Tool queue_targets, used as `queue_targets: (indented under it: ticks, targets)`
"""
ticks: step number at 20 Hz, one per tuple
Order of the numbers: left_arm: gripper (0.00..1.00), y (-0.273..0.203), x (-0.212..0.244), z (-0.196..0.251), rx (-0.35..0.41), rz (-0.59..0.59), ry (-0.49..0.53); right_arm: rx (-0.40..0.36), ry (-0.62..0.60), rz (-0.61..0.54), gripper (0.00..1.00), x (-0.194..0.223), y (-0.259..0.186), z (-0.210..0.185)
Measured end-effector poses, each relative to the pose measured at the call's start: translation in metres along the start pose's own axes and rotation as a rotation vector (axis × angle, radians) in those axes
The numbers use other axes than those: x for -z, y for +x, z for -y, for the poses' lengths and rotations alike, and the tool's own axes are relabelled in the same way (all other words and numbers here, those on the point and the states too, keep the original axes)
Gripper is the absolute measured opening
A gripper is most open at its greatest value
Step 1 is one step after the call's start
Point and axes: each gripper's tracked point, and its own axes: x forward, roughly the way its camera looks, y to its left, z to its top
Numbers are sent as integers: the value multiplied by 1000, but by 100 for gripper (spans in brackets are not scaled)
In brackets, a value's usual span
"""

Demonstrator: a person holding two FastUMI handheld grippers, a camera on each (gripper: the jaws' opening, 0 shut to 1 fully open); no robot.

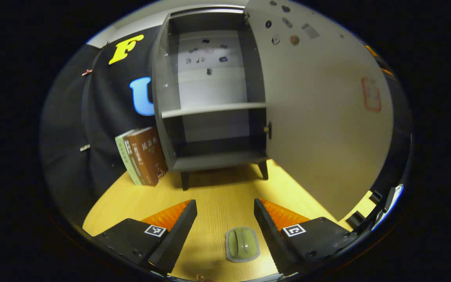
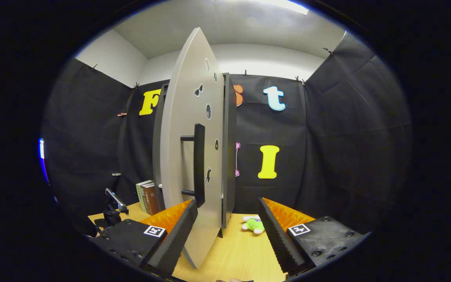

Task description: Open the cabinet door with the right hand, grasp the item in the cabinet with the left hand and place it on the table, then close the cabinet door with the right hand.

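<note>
Grey laminate cabinet (image 1: 210,98), small, on short dark legs, standing on the yellow wood-grain bench (image 1: 217,196); its flat grey door (image 1: 319,117) swung wide open, decorated with small stickers. Interior: one pale shelf (image 1: 213,110) across the middle, both compartments bare as far as I can see, with more small stickers on the back wall. Item removed: an olive-green oval pad with a raised centre and a paler scalloped rim (image 1: 242,244), lying flat on the bench, between the fingers of the left tool (image 1: 225,223) and touching neither; that tool's fingers stand well apart. Right tool (image 2: 228,223): fingers likewise apart, gripping nothing, with the door seen edge-on passing between them, nearer the left finger; the door's dark bar handle (image 2: 199,164) sits above and just ahead. Also present: a brown book and a green book (image 1: 141,156) leaning together against the cabinet's left side, and a small green-and-white plush toy (image 2: 255,225) on the bench beyond the door. Status, by my reading: item delivered, door not yet closed. Hazards: the light cabinet may slide or rock on its legs if the door is shoved hard, and could topple the leaning books; a push on the door's thin edge rather than its face or handle may slip off; the left tool, if left low, could knock the pad as the door swings closed.
</note>
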Motion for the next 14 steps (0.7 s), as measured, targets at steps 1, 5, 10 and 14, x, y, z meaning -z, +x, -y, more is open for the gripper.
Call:
queue_targets:
  ticks: [1,5,10,14]
  targets:
    - [92,-9,-19,0,16,32,5,5,-3,-5,98,-1,-3,-2]
    - [90,-44,-96,-8,62,171,13,24,-7,-19,98,-7,-4,-12]
    - [95,-85,-165,-20,102,268,-14,28,-19,-4,98,-16,4,-16]
    - [96,-99,-210,-32,59,322,-6,-29,-18,1,97,-19,29,-17]
